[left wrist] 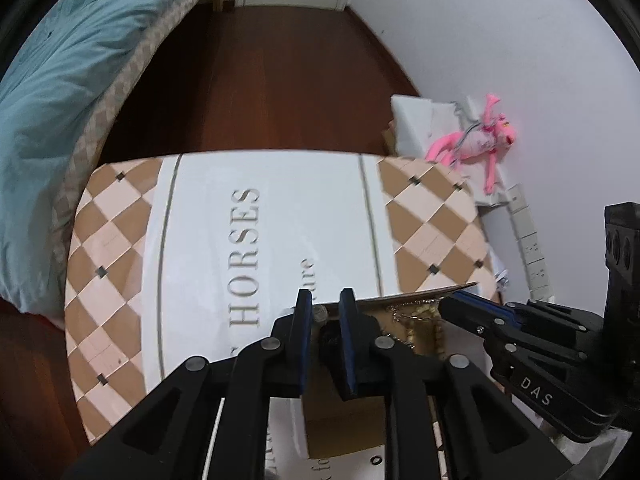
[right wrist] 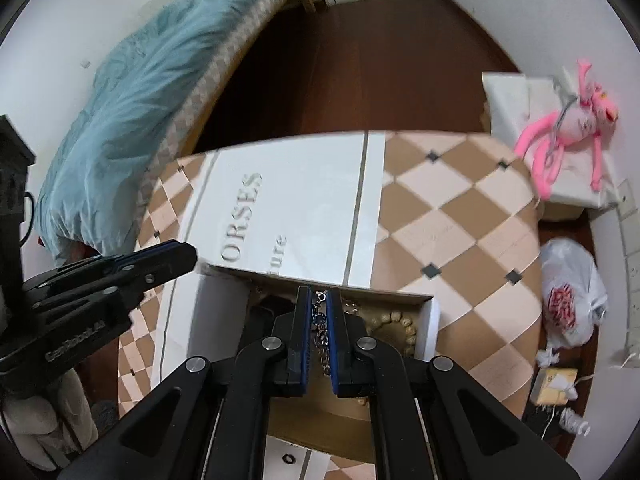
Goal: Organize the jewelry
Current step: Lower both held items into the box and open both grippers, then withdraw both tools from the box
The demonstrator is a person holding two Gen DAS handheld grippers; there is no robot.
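Note:
An open cardboard box (right wrist: pixel 216 312) with white walls stands on the checked table top (right wrist: pixel 460 220). Inside lie a beaded bracelet (right wrist: pixel 394 320), a silver chain (right wrist: pixel 322 332) and gold chains (left wrist: pixel 416 316). My right gripper (right wrist: pixel 319 296) points down into the box, jaws almost together. The silver chain shows in the slit between them; whether it is pinched I cannot tell. My left gripper (left wrist: pixel 326 306) hovers over the box's left edge with a narrow gap between its pads. A small grey piece (left wrist: pixel 320 314) shows in that gap, not pressed. The left gripper (right wrist: pixel 188 256) also shows in the right wrist view.
A white sheet printed "HORSES" (left wrist: pixel 248 248) covers the table's middle. A bed with a blue duvet (left wrist: pixel 60 80) stands left. A pink plush toy (right wrist: pixel 572 132) lies on a white block at the right. A plastic bag (right wrist: pixel 568 304) sits on the dark wood floor. A small black ring (right wrist: pixel 288 458) lies near me.

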